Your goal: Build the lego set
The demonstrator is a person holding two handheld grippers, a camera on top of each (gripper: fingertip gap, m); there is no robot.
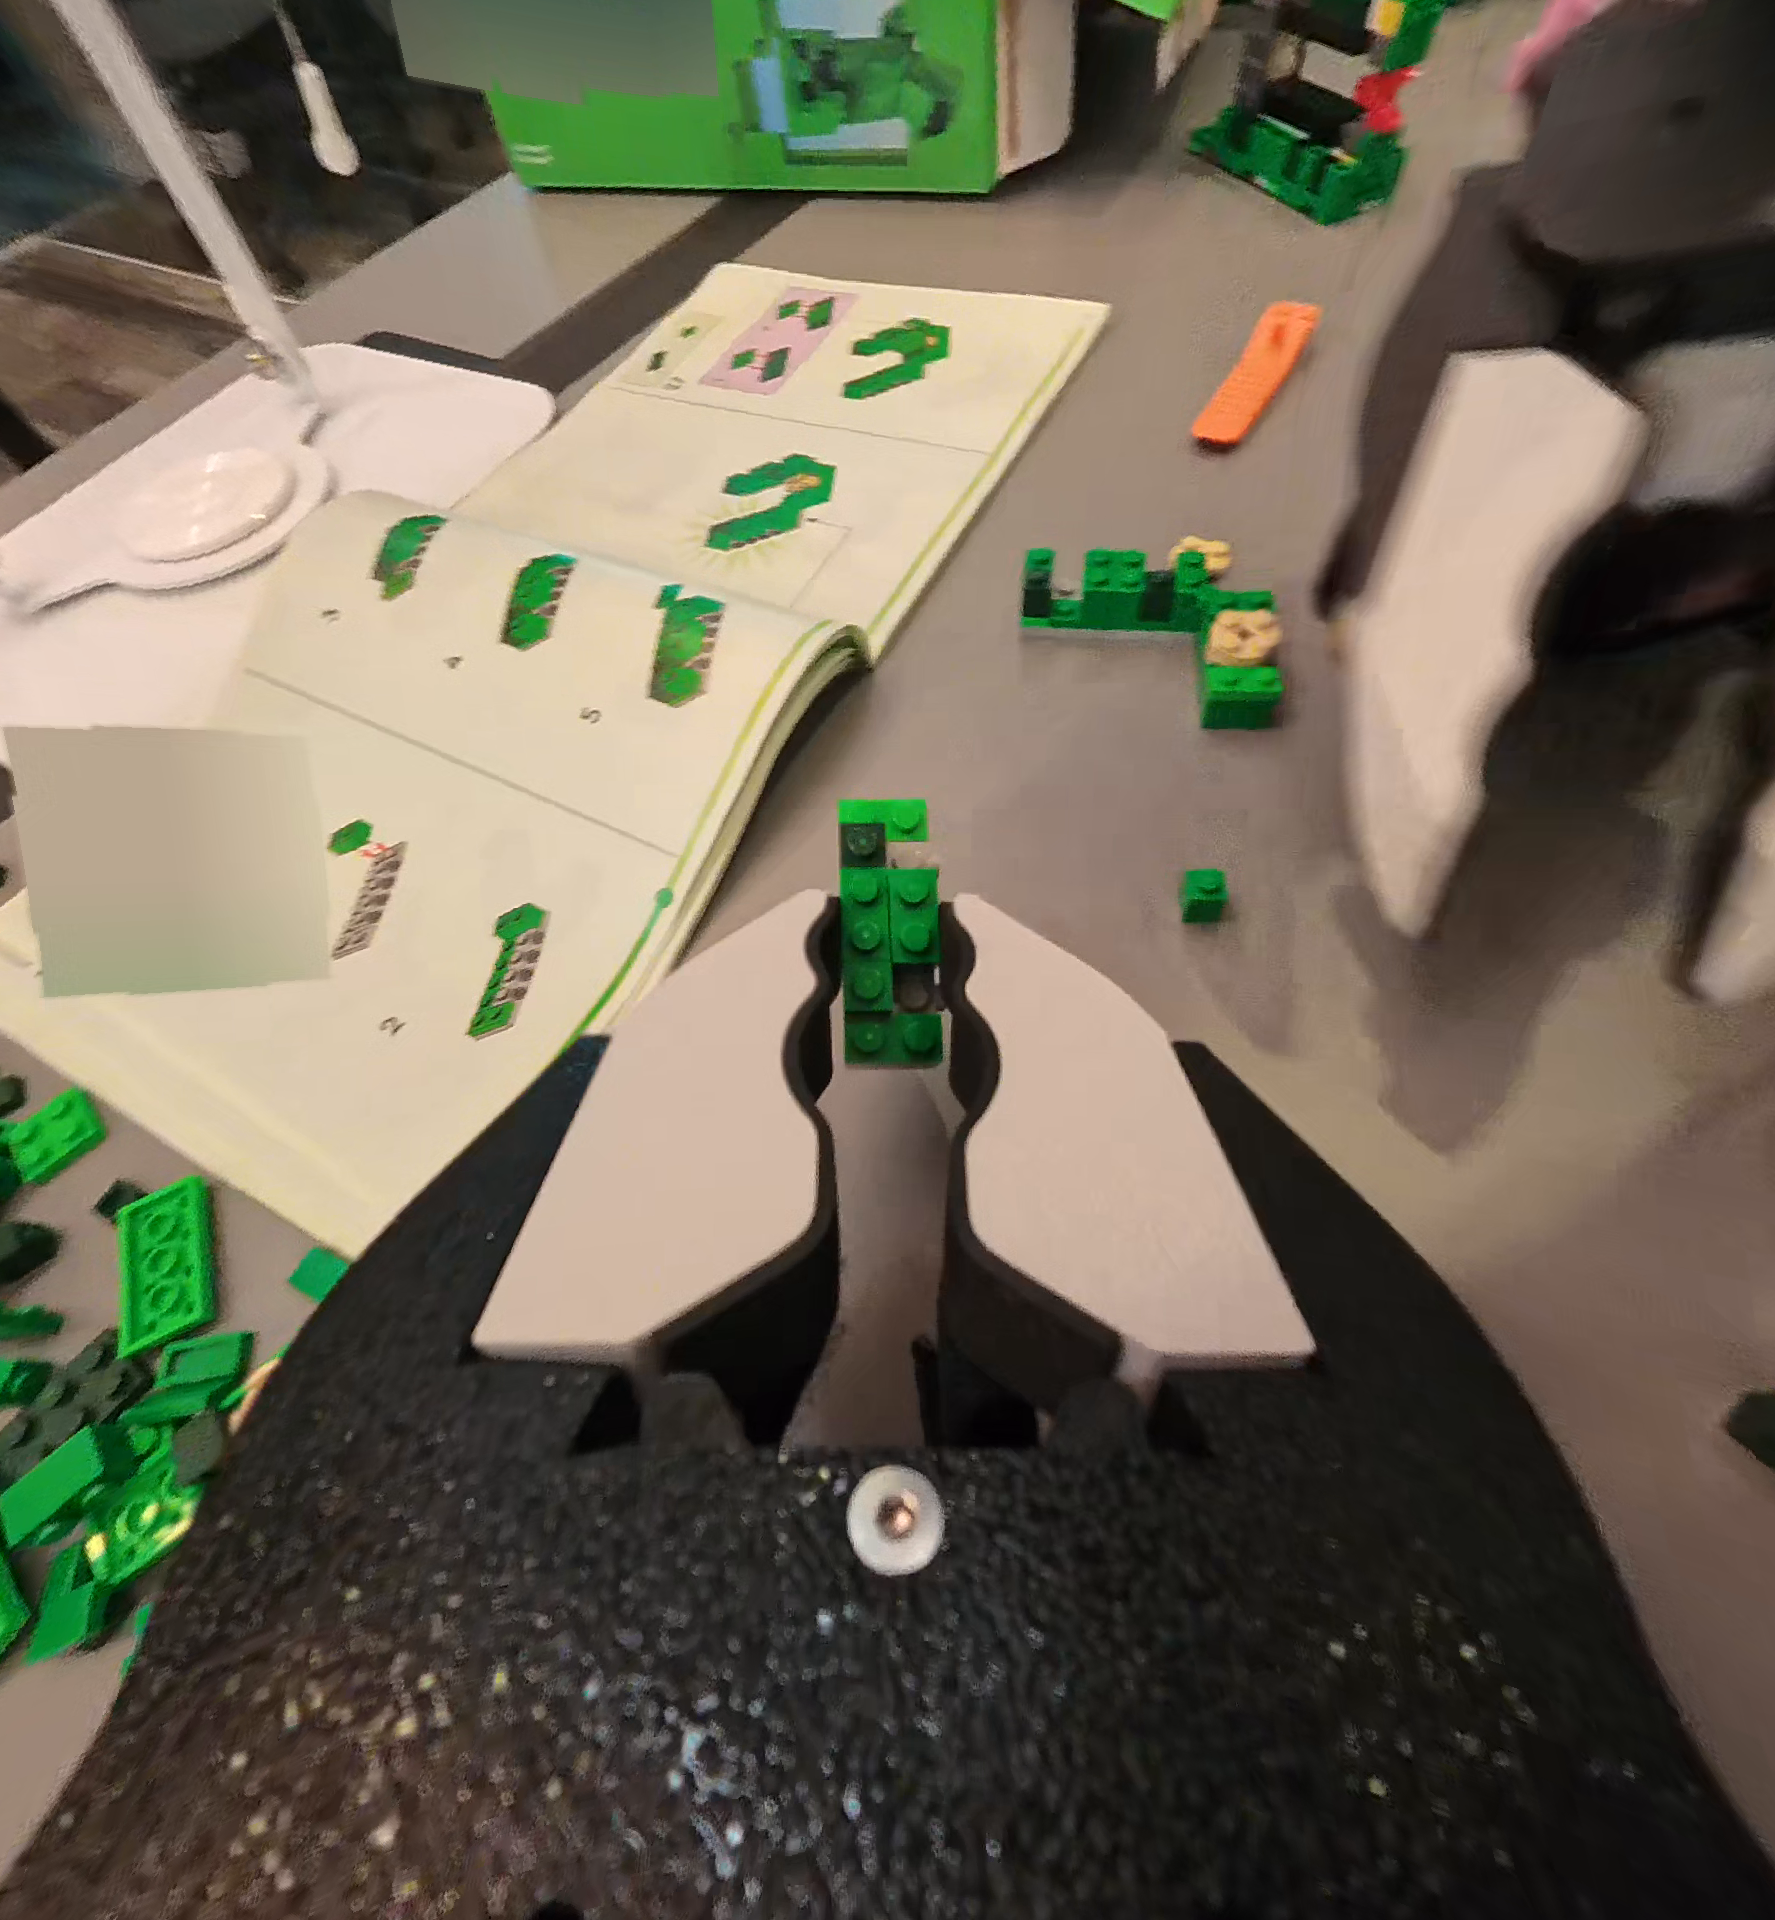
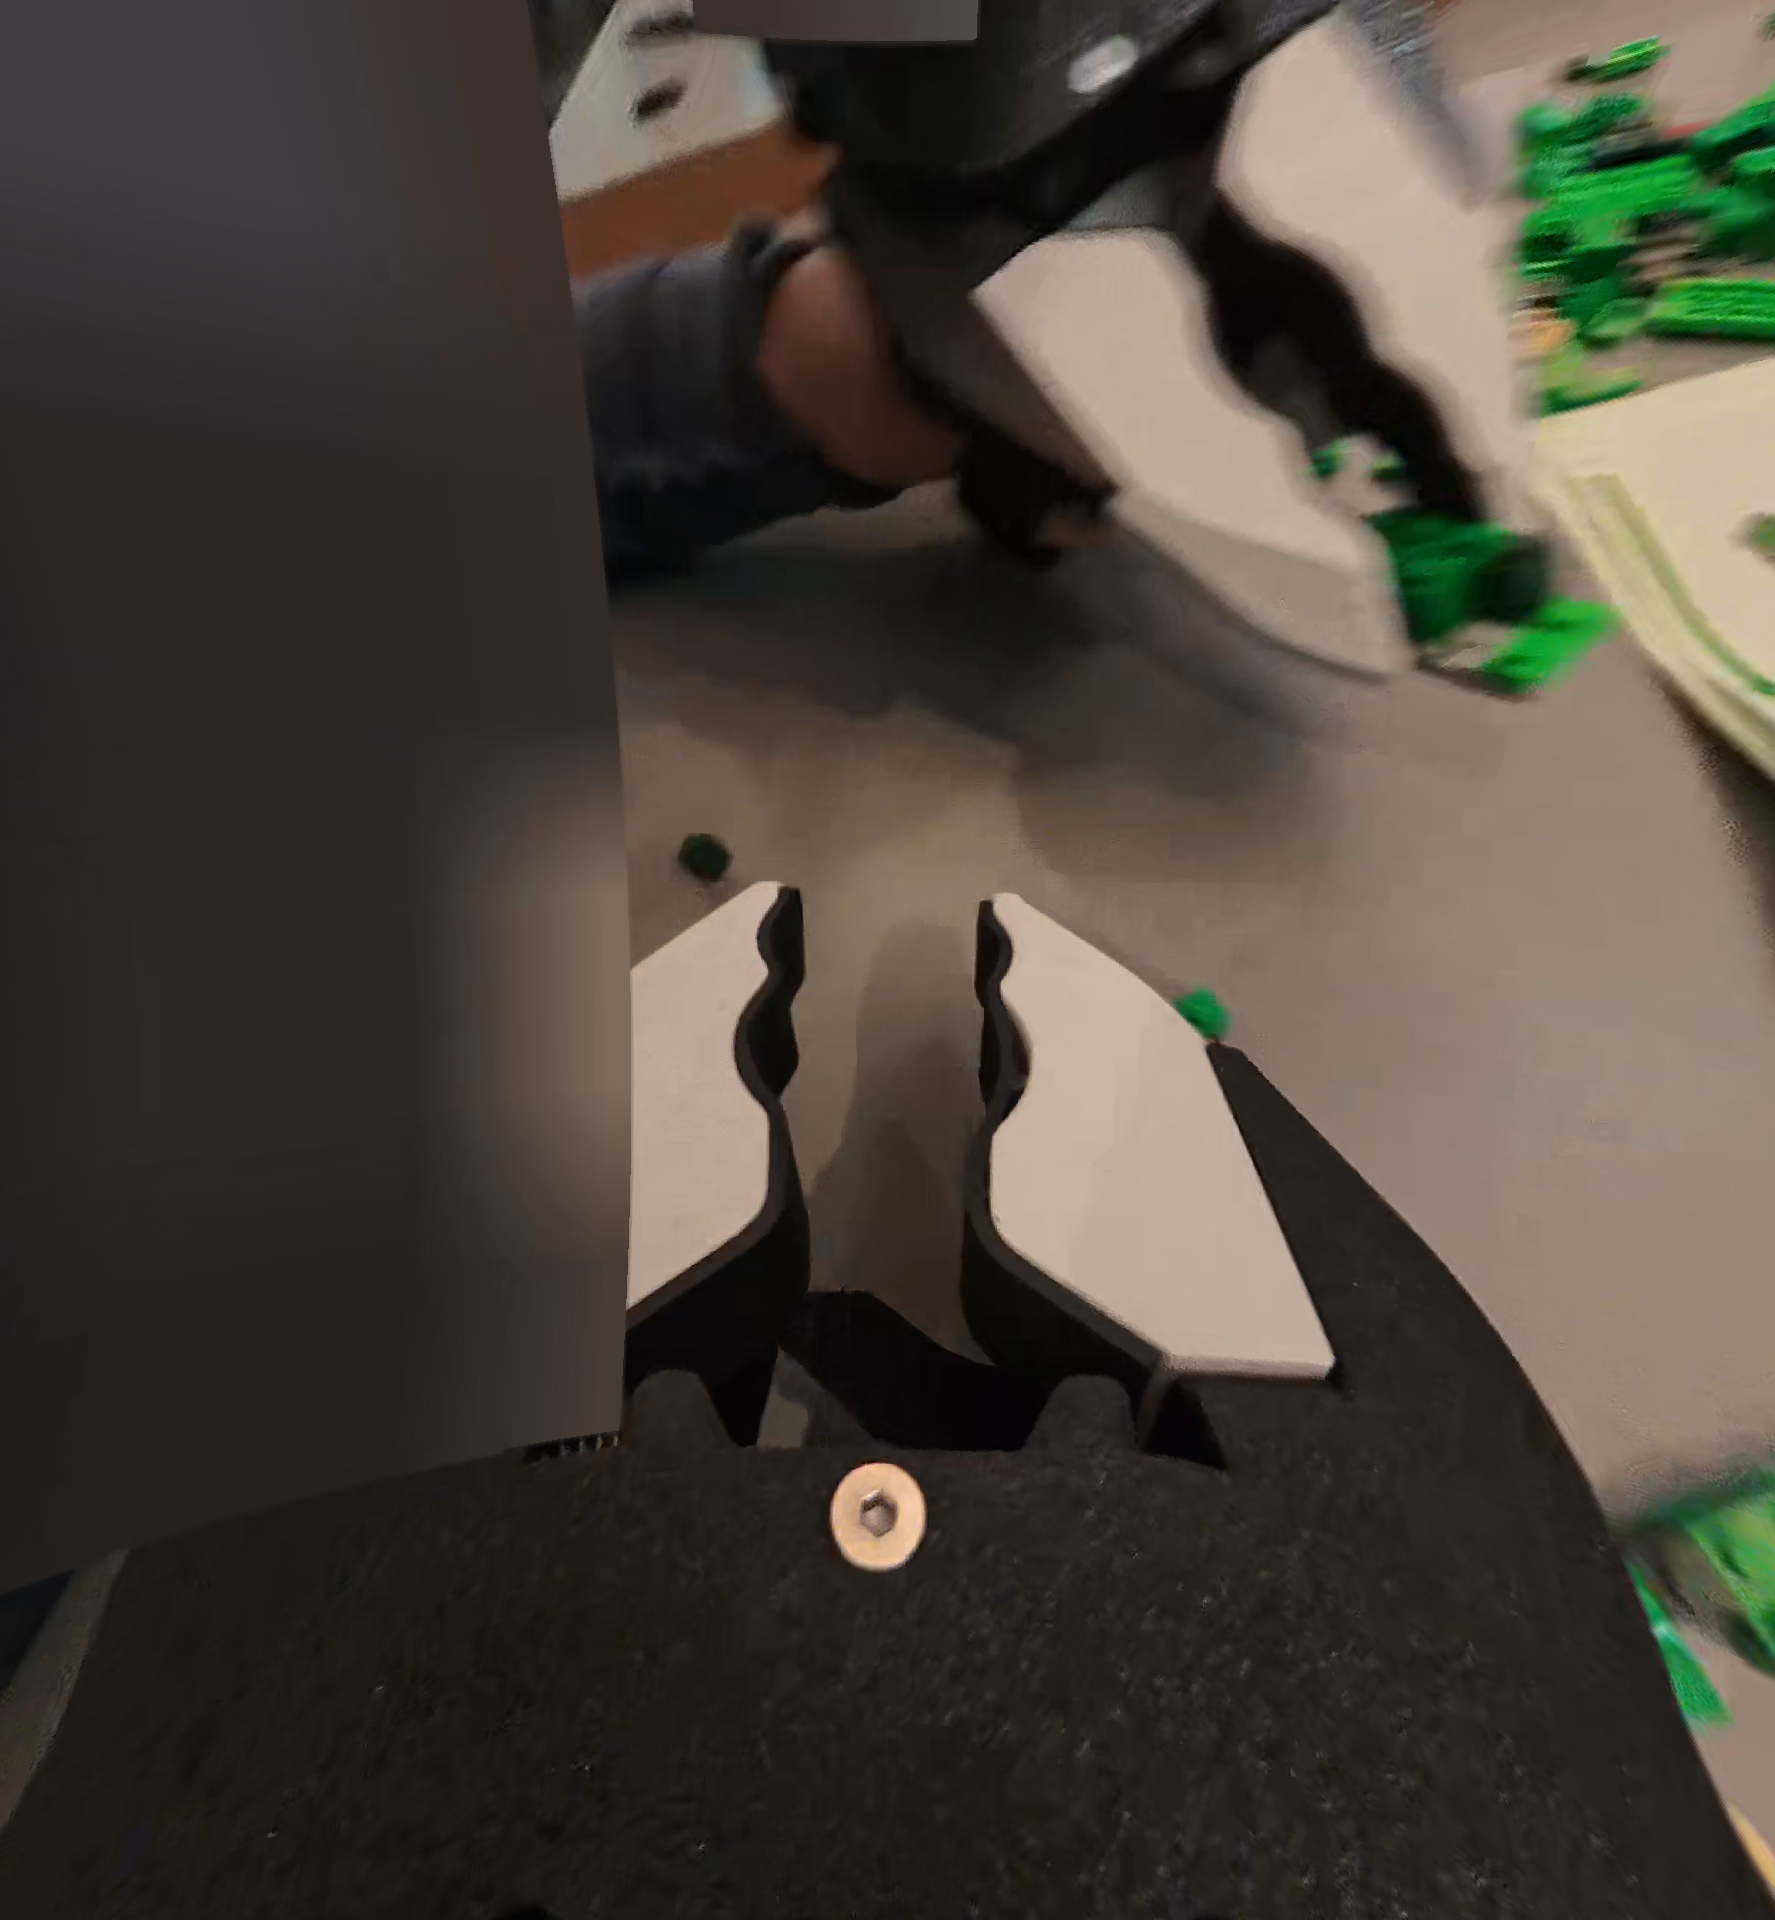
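Observation:
My left gripper (image 1: 888, 920) is shut on a small green brick assembly (image 1: 890, 930), a narrow stack of bright and dark green bricks held above the grey table. The same gripper and assembly (image 2: 1465, 603) show blurred in the right wrist view. My right gripper (image 2: 888, 904) is open and empty above bare table; it also appears blurred at the right of the left wrist view (image 1: 1558, 935). A larger L-shaped green build with tan pieces (image 1: 1163, 623) lies on the table beyond. A single small green brick (image 1: 1203, 896) lies loose near it.
An open instruction booklet (image 1: 571, 665) lies left of centre. A pile of loose green bricks (image 1: 41, 1382) sits at the left edge. An orange brick separator (image 1: 1257, 374), a green box (image 1: 758, 94), another green build (image 1: 1298, 145) and a white lamp base (image 1: 208, 499) stand farther back.

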